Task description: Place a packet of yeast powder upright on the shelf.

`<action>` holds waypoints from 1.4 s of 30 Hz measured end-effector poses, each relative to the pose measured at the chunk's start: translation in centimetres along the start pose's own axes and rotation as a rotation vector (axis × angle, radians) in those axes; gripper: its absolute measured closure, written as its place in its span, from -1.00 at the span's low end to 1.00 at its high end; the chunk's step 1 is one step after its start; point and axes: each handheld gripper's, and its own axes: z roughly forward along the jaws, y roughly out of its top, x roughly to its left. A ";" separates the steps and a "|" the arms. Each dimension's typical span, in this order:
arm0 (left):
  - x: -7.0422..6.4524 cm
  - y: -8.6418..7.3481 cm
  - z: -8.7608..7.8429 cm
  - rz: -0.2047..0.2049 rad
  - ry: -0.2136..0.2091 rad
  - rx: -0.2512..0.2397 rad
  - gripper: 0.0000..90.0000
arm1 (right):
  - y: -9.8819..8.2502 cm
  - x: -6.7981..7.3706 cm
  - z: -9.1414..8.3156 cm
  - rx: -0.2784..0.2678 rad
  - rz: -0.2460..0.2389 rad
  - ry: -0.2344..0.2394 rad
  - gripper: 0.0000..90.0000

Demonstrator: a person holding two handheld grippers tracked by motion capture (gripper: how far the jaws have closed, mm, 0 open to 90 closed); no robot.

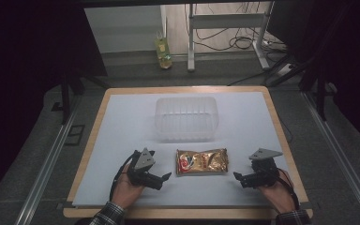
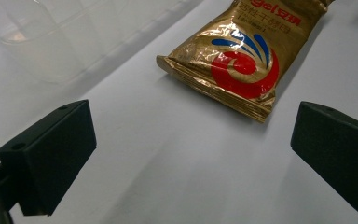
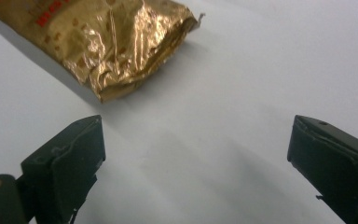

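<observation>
A gold foil snack packet (image 1: 201, 161) with a red and blue swirl lies flat on the white sheet near the front middle. My left gripper (image 1: 165, 178) rests just left of it, jaws wide open and empty, pointing at the packet (image 2: 237, 58). My right gripper (image 1: 238, 178) sits just right of the packet, open too, with nothing between its fingers; the crinkled end of the packet (image 3: 107, 42) lies a short way ahead of it. A clear plastic tub (image 1: 186, 118) stands upright behind the packet, and its ribbed wall (image 2: 51, 37) is seen in the left gripper view.
The white sheet (image 1: 122, 126) covers most of the wooden table (image 1: 96, 124). Beyond the far edge, on the floor, stand a yellow-green bottle (image 1: 163, 52), metal frame legs (image 1: 191, 37) and loose cables (image 1: 243, 42). Metal rails (image 1: 51, 154) run along both sides.
</observation>
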 end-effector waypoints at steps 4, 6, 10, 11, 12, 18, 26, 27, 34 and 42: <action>0.1 -0.1 0.1 -0.014 -0.008 -0.008 -1.00 | -0.2 0.1 0.1 -0.027 -0.034 -0.006 -0.94; 0.1 0.0 0.1 -0.009 -0.006 -0.016 -1.00 | -0.2 0.1 0.1 -0.033 -0.036 -0.002 -0.95; -0.1 0.0 0.2 -0.008 -0.024 -0.031 -1.00 | -0.4 -0.1 0.4 -0.038 -0.040 0.004 -0.96; -0.2 0.1 0.2 -0.008 -0.031 -0.026 -1.00 | -0.4 -0.2 0.4 -0.036 -0.041 0.010 -0.96; -0.2 0.1 0.3 -0.012 -0.034 -0.022 -1.00 | -0.5 -0.2 0.4 -0.036 -0.043 0.015 -0.96; -0.2 0.0 0.7 -0.015 -0.039 0.018 -1.00 | -0.5 -0.1 0.5 -0.020 -0.047 0.027 -0.95; 0.0 0.2 0.6 -0.044 -0.046 0.023 -1.00 | -0.5 -0.1 0.5 -0.016 -0.049 0.031 -0.96; 0.0 0.2 0.6 -0.046 -0.048 0.023 -1.00 | -0.5 -0.1 0.5 -0.016 -0.046 0.032 -0.96; -0.2 0.8 0.5 -0.044 -0.065 0.015 -0.97 | -0.5 -0.1 0.4 -0.018 -0.053 0.030 -0.96; -0.4 1.4 0.6 -0.031 -0.063 0.000 -0.71 | -0.5 -0.1 0.4 -0.018 -0.052 0.029 -0.96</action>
